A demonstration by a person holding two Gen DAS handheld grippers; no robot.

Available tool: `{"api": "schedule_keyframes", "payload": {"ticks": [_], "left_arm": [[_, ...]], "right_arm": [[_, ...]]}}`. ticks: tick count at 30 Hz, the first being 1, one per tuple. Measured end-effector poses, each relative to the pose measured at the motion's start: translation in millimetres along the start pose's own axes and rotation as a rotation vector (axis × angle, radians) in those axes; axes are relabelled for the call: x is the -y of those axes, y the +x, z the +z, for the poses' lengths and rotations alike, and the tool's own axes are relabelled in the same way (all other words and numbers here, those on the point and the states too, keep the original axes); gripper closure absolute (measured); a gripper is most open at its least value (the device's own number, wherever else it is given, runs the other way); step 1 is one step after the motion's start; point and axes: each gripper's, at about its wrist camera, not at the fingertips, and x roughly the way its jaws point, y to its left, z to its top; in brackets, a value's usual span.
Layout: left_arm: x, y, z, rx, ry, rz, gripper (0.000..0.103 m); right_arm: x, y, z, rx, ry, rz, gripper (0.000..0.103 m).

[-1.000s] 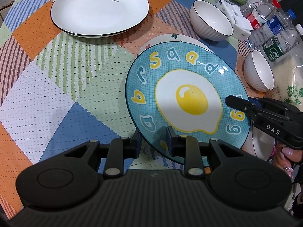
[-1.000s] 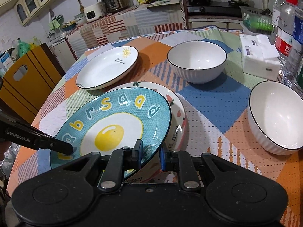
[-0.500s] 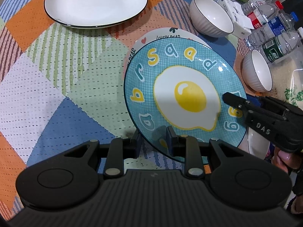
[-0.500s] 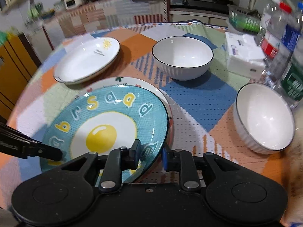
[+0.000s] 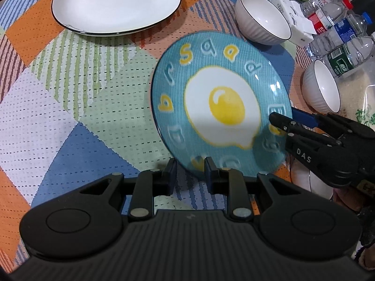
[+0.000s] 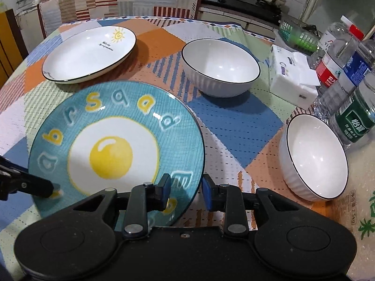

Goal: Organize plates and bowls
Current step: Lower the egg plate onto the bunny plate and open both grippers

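A blue plate with a fried-egg picture (image 5: 222, 107) (image 6: 112, 149) sits tilted over the patchwork tablecloth. My left gripper (image 5: 191, 175) is shut on its near rim. In the right wrist view, one of the left gripper's fingers (image 6: 35, 185) lies on the plate's left edge. My right gripper (image 6: 186, 187) (image 5: 284, 116) straddles the opposite rim. Its jaws are opening, and the right pad stands just off the rim. A white plate with a sun drawing (image 5: 114, 7) (image 6: 89, 51) lies further back. Two white bowls (image 6: 220, 65) (image 6: 314, 157) stand upright to the right.
Water bottles (image 6: 346, 70) (image 5: 339, 30), a tissue pack (image 6: 290, 75) and a green basket (image 6: 297, 35) crowd the table's right side. A printed bag (image 6: 361, 210) lies at the near right. A covered counter and a stove stand behind the table.
The blue plate now hides the patterned plate that showed beneath it. The right gripper's fingers have spread apart around the rim, and its view has swung to the right.
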Motion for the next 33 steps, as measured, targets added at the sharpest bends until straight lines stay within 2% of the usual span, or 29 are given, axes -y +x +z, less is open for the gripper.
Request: {"api": "schedule_keyframes", "payload": {"ticks": [8,13,20,27,33], "left_arm": [[9,-18,-5,0.044,0.036,0.057,0.080],[13,-45,-8,0.100,0.069,0.108,0.079],[15,-88,-14,0.191,0.094,0.166,0.078],[9,-114,-20,0.202,0.074,0.150,0.076],[2,-128,-13,0.231,0.068,0.173,0.070]], "right_arm": [[5,-17,4,0.040,0.031,0.021,0.070],[12,-41,12,0.093,0.077,0.125,0.070],[8,-70,11,0.228,0.048,0.257,0.069],[-11,-86,18,0.324,-0.038,0.369,0.068],[-19,-95,39,0.382,-0.068,0.410,0.060]]}}
